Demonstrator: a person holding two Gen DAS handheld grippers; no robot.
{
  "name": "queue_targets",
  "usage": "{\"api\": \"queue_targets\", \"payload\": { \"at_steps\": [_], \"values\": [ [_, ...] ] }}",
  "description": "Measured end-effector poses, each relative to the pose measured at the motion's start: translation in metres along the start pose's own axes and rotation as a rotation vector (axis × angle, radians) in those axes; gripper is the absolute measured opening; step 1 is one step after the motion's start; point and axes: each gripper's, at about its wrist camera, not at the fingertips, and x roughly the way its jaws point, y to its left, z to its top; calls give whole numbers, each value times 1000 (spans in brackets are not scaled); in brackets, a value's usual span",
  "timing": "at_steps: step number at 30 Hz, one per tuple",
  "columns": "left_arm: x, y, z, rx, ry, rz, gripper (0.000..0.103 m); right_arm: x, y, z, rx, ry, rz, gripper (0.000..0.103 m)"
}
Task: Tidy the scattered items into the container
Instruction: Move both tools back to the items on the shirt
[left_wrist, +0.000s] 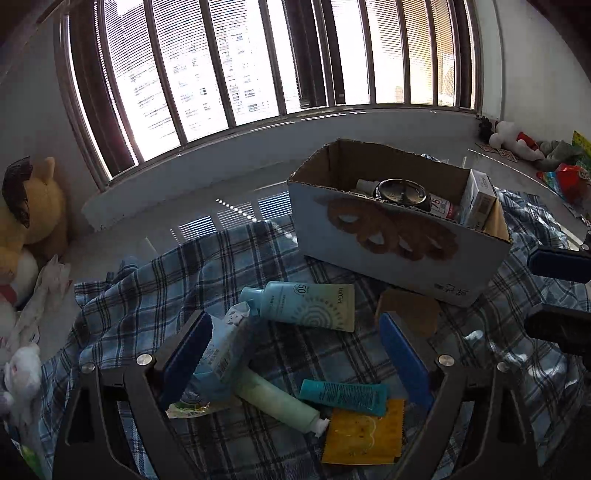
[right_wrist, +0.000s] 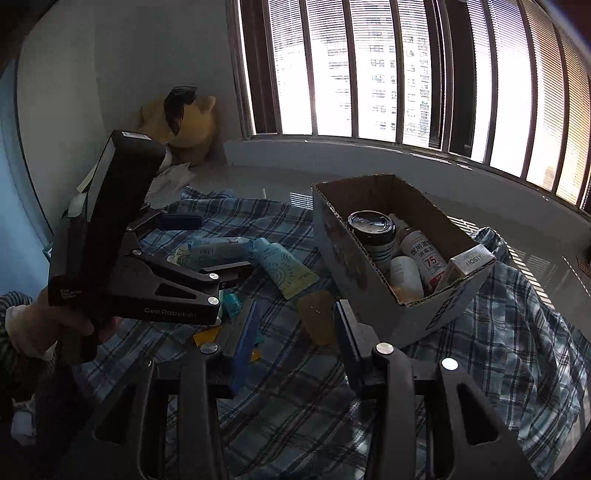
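- Left wrist view looks down between our left tongs (left_wrist: 291, 354), which stand wide apart and empty above a heap of scattered toiletries on a blue plaid cloth (left_wrist: 122, 314)
- Between and below the pads lie a pale blue pouch (left_wrist: 225, 343), a sunscreen tube (left_wrist: 310, 304), a green tube (left_wrist: 280, 400), a teal tube (left_wrist: 343, 395) and a yellow sachet (left_wrist: 364, 432), several of them overlapping
- Cardboard box (left_wrist: 391, 240), the container, sits just beyond the heap and already holds a dark-lidded jar (left_wrist: 400, 192), a spray bottle (left_wrist: 441, 206) and a small carton (left_wrist: 478, 201)
- Right wrist view shows our right tongs (right_wrist: 295, 332) partly apart with nothing between them, near the box's front corner and over a tan round piece (right_wrist: 317, 317)
- Our left hand (right_wrist: 22, 325) and its tool show at the left of that view, close to our right tongs
- We judge the risks to be these: closing on the overlapped heap could catch two items or drag the loose cloth, and the two tools, working close together, could knock each other or nudge the box
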Motion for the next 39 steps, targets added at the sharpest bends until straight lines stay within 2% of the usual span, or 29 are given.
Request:
{"api": "queue_targets", "payload": {
  "at_steps": [8, 11, 15, 18, 20, 22, 23, 25, 27, 29, 31, 33, 35, 36, 37, 39],
  "values": [
    [19, 5, -41, 33, 98, 9, 93, 50, 27, -17, -77, 125, 9, 40],
    [34, 11, -49, 14, 151, 0, 93, 57, 39, -19, -129, 149, 16, 40],
    [38, 17, -55, 10, 139, 4, 93, 65, 45, -26, -159, 181, 22, 40],
    [40, 15, -56, 50, 129, 49, 93, 74, 45, -30, -162, 207, 49, 40],
    [42, 17, -57, 59, 128, 50, 93, 79, 49, -34, -185, 235, 70, 47],
    [41, 21, -59, 54, 136, 32, 93, 80, 52, -38, -211, 230, 76, 57],
    [40, 23, -60, 52, 140, 23, 93, 79, 54, -40, -220, 225, 82, 58],
    [37, 27, -63, 46, 149, 5, 89, 80, 57, -40, -234, 222, 87, 60],
    [35, 32, -67, 36, 172, -26, 70, 84, 59, -39, -246, 224, 86, 60],
    [34, 36, -71, 24, 193, -56, 60, 88, 59, -39, -245, 234, 94, 61],
    [31, 39, -74, 12, 199, -71, 55, 93, 58, -39, -233, 248, 112, 61],
    [29, 43, -76, 4, 208, -82, 40, 95, 58, -41, -231, 253, 122, 61],
    [25, 45, -77, 1, 211, -90, 36, 93, 57, -41, -231, 247, 127, 58],
    [23, 46, -77, 4, 208, -91, 36, 91, 57, -41, -227, 240, 129, 50],
    [20, 46, -78, 6, 204, -89, 36, 89, 56, -41, -221, 232, 129, 34],
    [15, 46, -79, 8, 195, -88, 35, 86, 53, -39, -204, 226, 152, 24]
  ]
}}
